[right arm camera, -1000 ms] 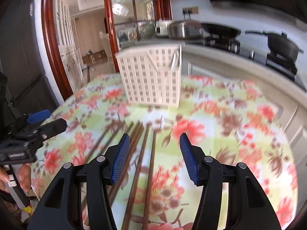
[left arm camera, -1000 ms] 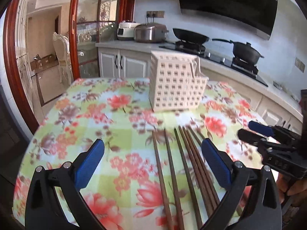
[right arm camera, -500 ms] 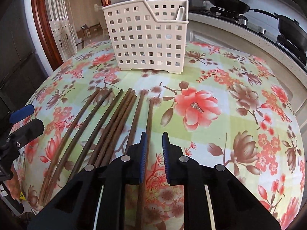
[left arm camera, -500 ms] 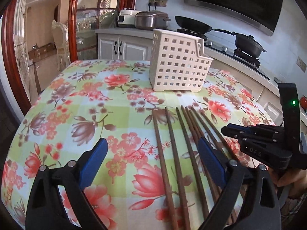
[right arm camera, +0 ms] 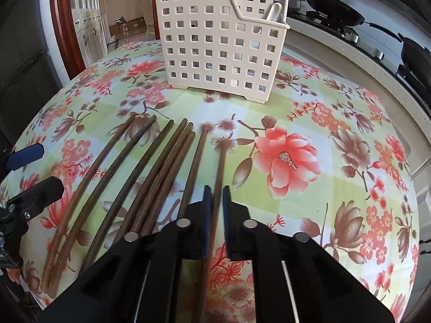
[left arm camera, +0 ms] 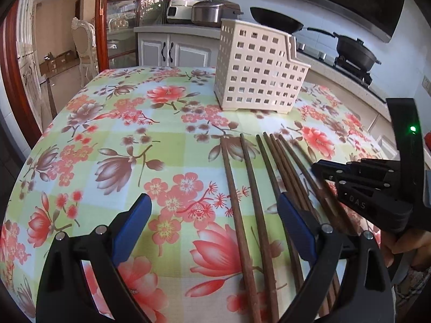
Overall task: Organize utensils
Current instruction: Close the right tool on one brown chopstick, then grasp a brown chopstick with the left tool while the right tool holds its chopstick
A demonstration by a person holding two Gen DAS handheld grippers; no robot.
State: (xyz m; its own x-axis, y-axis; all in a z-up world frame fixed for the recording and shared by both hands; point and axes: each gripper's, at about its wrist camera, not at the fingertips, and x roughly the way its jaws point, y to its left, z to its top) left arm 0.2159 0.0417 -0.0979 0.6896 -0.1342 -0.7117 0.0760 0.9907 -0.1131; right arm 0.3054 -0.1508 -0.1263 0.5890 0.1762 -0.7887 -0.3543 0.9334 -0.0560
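On the floral desk [right arm camera: 336, 134] the right gripper [right arm camera: 215, 210] pinches the rightmost chopstick [right arm camera: 219, 167], presumably bound for the basket [right arm camera: 204, 48]; the left gripper [left arm camera: 212, 215] waits wide open, empty.

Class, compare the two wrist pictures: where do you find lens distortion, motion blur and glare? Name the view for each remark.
Both views: fisheye bends the floral tablecloth into a dome, with dark corners. Right wrist: the chopstick between the shut right gripper looks smeared, while the basket stays sharp. Left wrist: daylight glares on the wall around the range hood; the left gripper is crisp.
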